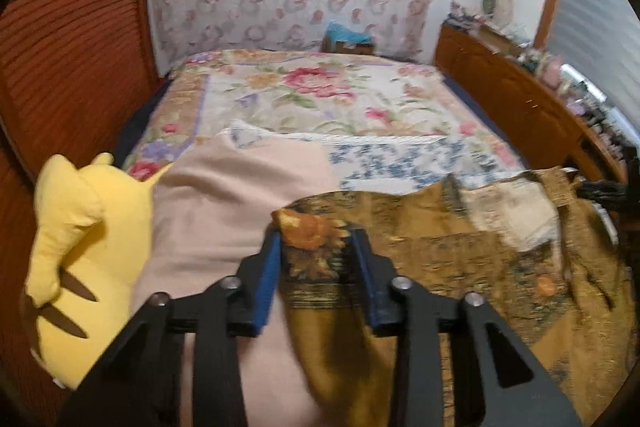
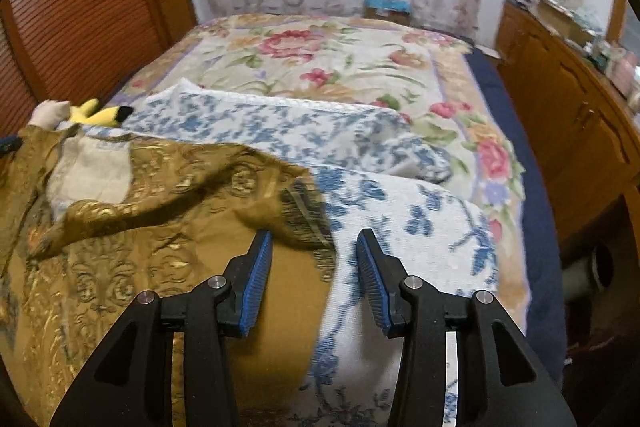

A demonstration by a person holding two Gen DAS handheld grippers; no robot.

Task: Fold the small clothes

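Observation:
A mustard-gold patterned garment (image 1: 460,259) lies spread on the bed. My left gripper (image 1: 316,239) is shut on one corner of it, and the cloth is bunched between the blue pads. In the right wrist view the same garment (image 2: 140,227) covers the left half, with a fold lying across it. My right gripper (image 2: 314,251) is open and empty, just above the garment's right edge, where it meets a white and blue floral cloth (image 2: 400,227).
A yellow plush toy (image 1: 76,255) sits at the left, next to a beige blanket (image 1: 224,207). A floral bedspread (image 2: 340,63) covers the bed. A wooden slatted wall (image 1: 60,47) stands on the left and a wooden cabinet (image 2: 568,115) with clutter on the right.

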